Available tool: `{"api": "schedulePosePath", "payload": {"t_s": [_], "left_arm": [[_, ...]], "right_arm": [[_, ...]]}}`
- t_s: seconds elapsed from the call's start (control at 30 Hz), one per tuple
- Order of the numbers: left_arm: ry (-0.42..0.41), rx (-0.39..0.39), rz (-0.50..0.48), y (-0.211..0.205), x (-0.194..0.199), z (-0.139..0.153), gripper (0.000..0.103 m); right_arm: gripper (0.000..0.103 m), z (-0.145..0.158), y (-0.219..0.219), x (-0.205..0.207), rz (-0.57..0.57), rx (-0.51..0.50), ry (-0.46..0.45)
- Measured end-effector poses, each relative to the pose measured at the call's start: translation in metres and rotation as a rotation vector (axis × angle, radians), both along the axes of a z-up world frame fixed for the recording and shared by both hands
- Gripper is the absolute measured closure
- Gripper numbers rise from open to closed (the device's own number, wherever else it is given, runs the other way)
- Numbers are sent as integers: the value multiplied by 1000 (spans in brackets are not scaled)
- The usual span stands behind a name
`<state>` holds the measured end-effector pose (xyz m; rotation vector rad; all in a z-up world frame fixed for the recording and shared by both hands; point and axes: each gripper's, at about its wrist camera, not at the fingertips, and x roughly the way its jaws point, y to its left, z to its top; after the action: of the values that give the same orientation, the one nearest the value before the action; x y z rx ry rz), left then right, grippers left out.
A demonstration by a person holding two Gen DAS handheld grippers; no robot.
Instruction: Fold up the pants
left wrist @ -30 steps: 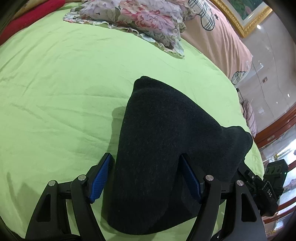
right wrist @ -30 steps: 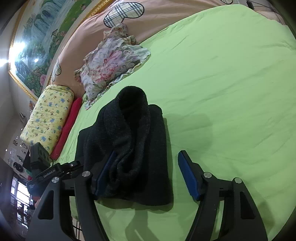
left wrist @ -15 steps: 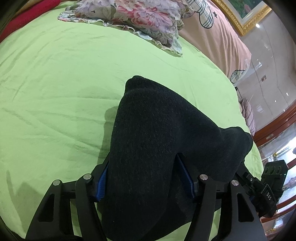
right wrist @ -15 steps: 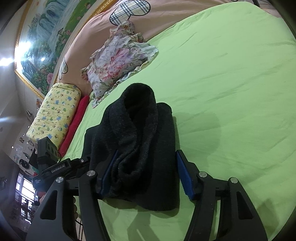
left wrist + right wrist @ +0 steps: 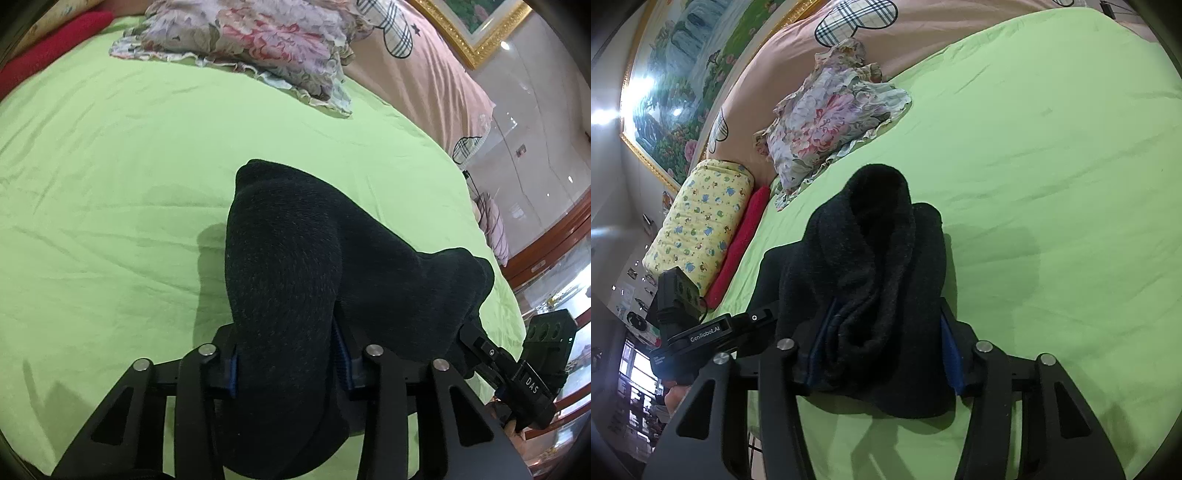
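The black pants [image 5: 295, 266] lie folded into a thick bundle on the green bed sheet [image 5: 110, 192]. My left gripper [image 5: 288, 365] has its blue pads pressed into one end of the bundle, and its jaws are still closing. In the right wrist view the pants [image 5: 871, 258] show their rolled layers. My right gripper [image 5: 884, 350] squeezes the other end between its pads, its jaws closing too. The cloth bulges up between both pairs of fingers and hides most of the pads.
A floral pillow [image 5: 831, 122], a yellow patterned pillow [image 5: 698, 229] and a red bolster [image 5: 738, 254] lie along the pink headboard [image 5: 424, 74]. The bed's edge curves close behind the pants at the right of the left wrist view, with wooden furniture [image 5: 546, 251] beyond.
Both grippers' jaws have drawn in from wide open until their pads squeeze the pants. The bundle is pinched narrower and bulges higher between the fingers. Neither hand has shifted much.
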<state>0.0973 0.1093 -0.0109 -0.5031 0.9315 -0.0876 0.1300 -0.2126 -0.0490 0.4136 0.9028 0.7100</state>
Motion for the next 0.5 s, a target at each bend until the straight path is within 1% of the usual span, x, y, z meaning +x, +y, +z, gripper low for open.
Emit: {"api": "schedulePosePath", "payload": {"t_s": [0.17,0.3,0.5], "left_arm": [[-27,10,-1,-1,-11,13,71],[-54,46,6,-1,-24,27,72],[-80,74,36,12,-39,41,72]], "right_arm": [[54,9,3,-6,2,1,-16],[56,15,6,-8,15,32,-4],[56,23,24,-16,63,36,-17]]}}
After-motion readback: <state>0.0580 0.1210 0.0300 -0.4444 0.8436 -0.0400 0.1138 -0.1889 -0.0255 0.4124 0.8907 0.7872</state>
